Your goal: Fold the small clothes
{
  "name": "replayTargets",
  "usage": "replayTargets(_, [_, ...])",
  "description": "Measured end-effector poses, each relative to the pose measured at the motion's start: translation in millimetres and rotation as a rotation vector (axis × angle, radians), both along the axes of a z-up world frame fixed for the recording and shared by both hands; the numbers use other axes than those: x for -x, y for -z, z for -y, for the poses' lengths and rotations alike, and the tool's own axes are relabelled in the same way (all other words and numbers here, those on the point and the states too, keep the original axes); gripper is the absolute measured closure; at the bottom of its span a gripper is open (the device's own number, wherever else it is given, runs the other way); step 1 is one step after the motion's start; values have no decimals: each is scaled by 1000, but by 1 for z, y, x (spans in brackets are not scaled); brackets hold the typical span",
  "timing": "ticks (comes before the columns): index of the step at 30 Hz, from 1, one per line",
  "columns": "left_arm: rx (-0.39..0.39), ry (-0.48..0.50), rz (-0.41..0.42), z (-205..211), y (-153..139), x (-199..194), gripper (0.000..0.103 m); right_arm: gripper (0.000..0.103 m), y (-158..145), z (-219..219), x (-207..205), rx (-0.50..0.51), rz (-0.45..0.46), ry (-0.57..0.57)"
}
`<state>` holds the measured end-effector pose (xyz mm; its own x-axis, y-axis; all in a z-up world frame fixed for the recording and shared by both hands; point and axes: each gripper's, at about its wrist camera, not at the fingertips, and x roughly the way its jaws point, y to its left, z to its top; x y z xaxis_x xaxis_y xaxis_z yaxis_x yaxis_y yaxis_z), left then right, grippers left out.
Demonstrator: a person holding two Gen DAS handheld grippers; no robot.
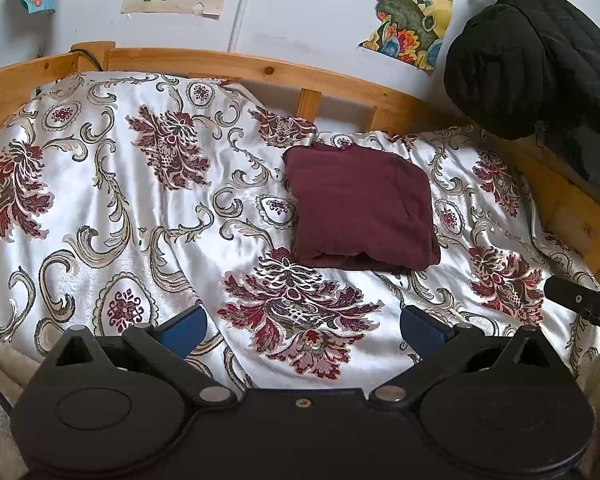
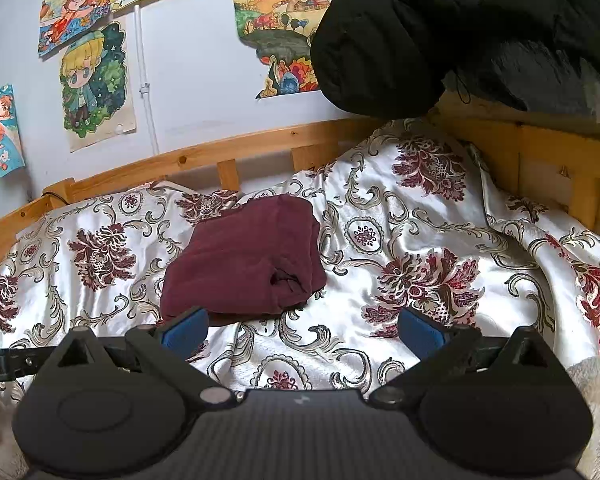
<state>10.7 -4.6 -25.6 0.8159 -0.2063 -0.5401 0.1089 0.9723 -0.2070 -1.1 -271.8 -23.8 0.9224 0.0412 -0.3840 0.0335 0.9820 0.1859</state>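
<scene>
One garment on the bed here: a maroon top (image 1: 362, 208), soft knit-looking fabric, folded into a chunky, roughly square bundle with a few layers showing along its near edge. It's sitting on the bedspread (image 1: 140, 208), towards the back of the bed near the wooden rail (image 1: 236, 65).

I'm holding two tools. My left hand-held gripper (image 1: 303, 330) is hovering over the bedspread with both blue pads spread wide apart, gripping nothing. My right hand-held gripper (image 2: 303, 328) is doing the same, wide open and empty, with its left pad just in front of the top's near edge in the right wrist view; I can't tell if it's touching.

The bedspread is shiny white satin-type stuff, wrinkled, with dark red flower clusters and beige scrolls all over. The rail is light pine with knots and short slats. One black quilted puffy jacket (image 2: 440, 28) is draped over the corner. I'm counting four colourful cartoon drawings (image 2: 96, 80) on the pale wall in the left wrist view, more in the right one.
</scene>
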Motion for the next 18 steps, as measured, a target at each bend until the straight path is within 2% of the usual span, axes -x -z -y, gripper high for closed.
replayTargets(18, [-4, 2, -3, 1, 1, 0, 1, 0, 0, 1, 0, -2, -2, 0])
